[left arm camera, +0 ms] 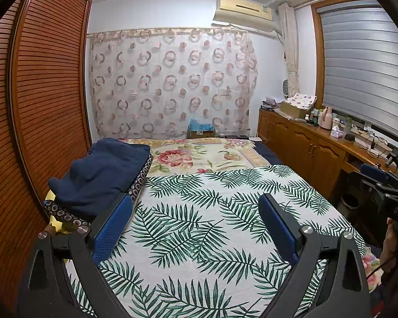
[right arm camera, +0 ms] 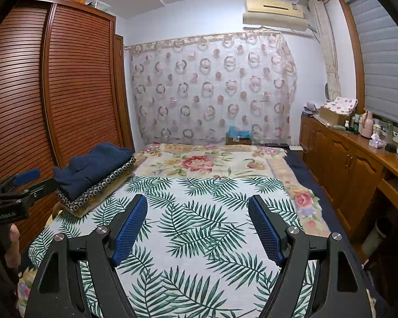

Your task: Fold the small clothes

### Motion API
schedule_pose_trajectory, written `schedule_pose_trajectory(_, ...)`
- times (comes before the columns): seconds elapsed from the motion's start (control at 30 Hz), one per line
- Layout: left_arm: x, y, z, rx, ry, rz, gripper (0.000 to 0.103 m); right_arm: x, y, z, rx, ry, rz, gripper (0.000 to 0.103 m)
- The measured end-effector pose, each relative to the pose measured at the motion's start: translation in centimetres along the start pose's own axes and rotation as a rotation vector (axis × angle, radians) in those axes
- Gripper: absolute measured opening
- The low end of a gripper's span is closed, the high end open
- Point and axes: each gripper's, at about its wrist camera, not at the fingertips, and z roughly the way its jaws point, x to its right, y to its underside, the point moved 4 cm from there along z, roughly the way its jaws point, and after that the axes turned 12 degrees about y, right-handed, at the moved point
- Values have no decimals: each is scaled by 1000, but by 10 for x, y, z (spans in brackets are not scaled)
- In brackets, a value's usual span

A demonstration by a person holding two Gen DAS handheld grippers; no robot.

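Far left of both tongs stands a slatted wooden wardrobe [left arm camera: 39, 100], running along the side of the bed. Just ahead of the left gripper [left arm camera: 196, 201], and touching its left pad in the left wrist view, lies a stack of folded clothes [left arm camera: 100, 177]: a navy piece on top, a dark fabric with ringed dots beneath, something yellow at the bottom. The left gripper's jaws are spread wide with nothing between them. They hover over a palm-leaf sheet [left arm camera: 204, 225], white with green fronds, smooth and flat. Beyond the fingertips a floral blanket [left arm camera: 199, 156] covers the far end of the bed, and behind it a sheer curtain [left arm camera: 172, 79] with ring patterns hangs across the back wall, an air conditioner [left arm camera: 244, 10] above it. The right gripper [right arm camera: 197, 204] is likewise released, empty, over the same sheet, with the stack well off to its left. To its right runs a wooden cabinet [right arm camera: 342, 159] cluttered with bottles and boxes, under a window blind [right arm camera: 384, 66].
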Motion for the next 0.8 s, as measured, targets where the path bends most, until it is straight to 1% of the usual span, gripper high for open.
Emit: schedule_pose_trajectory(0.8, -2, 0, -2, 5, -2, -1, 96, 12, 0, 0, 7, 0, -5, 80)
